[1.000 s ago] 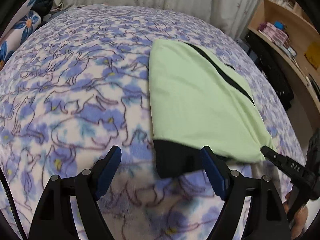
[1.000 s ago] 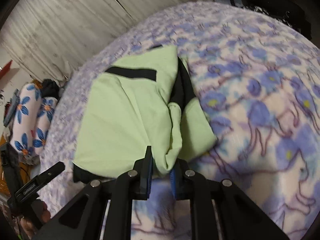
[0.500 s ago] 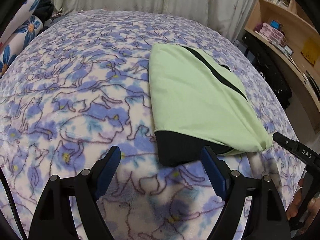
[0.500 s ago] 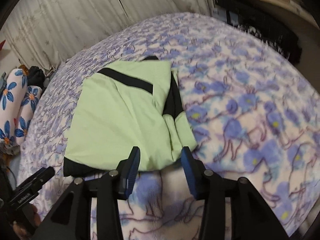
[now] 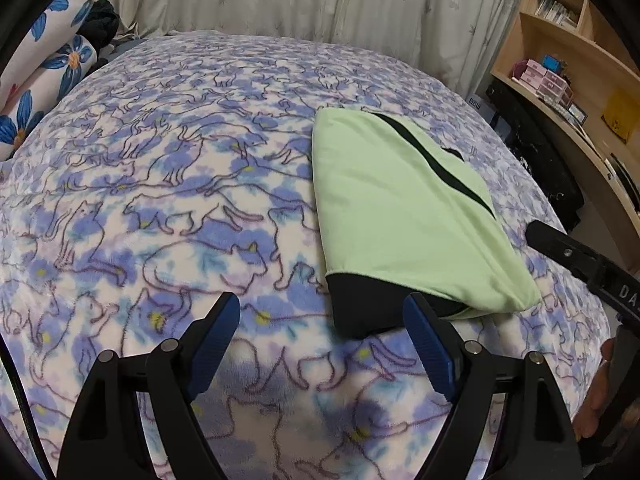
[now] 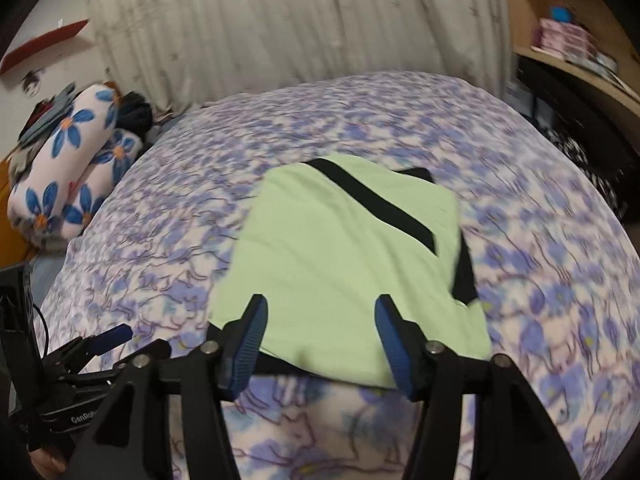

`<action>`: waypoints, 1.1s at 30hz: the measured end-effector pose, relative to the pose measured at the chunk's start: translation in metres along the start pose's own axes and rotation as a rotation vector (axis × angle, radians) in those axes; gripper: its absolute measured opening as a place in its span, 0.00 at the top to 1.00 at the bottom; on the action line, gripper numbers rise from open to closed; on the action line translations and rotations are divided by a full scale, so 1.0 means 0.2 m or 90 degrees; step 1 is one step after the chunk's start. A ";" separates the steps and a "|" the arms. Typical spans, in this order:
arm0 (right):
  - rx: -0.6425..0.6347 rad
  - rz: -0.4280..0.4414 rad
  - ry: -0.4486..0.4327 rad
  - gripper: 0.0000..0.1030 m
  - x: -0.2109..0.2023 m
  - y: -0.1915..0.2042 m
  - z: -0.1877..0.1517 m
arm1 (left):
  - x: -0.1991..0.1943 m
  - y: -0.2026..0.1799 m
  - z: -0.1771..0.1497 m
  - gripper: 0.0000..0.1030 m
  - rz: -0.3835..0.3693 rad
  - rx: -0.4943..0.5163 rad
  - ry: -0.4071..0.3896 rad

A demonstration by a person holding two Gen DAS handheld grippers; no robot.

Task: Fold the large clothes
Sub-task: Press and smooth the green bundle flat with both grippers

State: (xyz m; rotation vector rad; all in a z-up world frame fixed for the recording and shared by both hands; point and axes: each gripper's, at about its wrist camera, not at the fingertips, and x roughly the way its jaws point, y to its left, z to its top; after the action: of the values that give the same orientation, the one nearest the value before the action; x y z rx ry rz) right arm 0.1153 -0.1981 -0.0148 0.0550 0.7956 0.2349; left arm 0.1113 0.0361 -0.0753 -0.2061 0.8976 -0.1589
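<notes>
A light green garment with black trim lies folded into a flat packet on the bed; it also shows in the right wrist view. My left gripper is open and empty, just in front of the packet's near black corner. My right gripper is open and empty, with its fingers over the packet's near edge. The right gripper's body shows at the right edge of the left wrist view. The left gripper shows at the lower left of the right wrist view.
The bed is covered by a purple and blue cat-print blanket. Flower-print bolsters lie at the bed's far left. A curtain hangs behind. Wooden shelves with boxes stand to the right.
My right gripper opened and let go of the garment's folded edge, then drew back and lifted. My left gripper drew back a little from the packet, still open.
</notes>
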 end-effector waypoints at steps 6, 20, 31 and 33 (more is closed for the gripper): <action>0.002 0.015 0.012 0.45 0.08 -0.02 0.10 | 0.05 0.00 0.12 0.20 0.004 0.014 -0.005; 0.018 0.095 0.071 0.42 0.52 -0.27 0.20 | 0.52 -0.12 0.40 0.19 -0.027 -0.023 0.044; 0.033 -0.008 0.130 0.83 0.71 -0.63 0.13 | 0.77 -0.11 0.38 0.11 0.008 -0.039 0.079; 0.045 0.003 0.131 0.80 0.67 -0.66 0.13 | 0.76 -0.11 0.39 0.11 0.009 -0.041 0.082</action>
State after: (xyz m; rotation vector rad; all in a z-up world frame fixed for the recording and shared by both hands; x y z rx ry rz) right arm 0.2492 -0.2947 -0.1075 0.1003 1.0084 0.2184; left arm 0.2642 -0.0103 -0.1382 -0.2519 1.0331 -0.1315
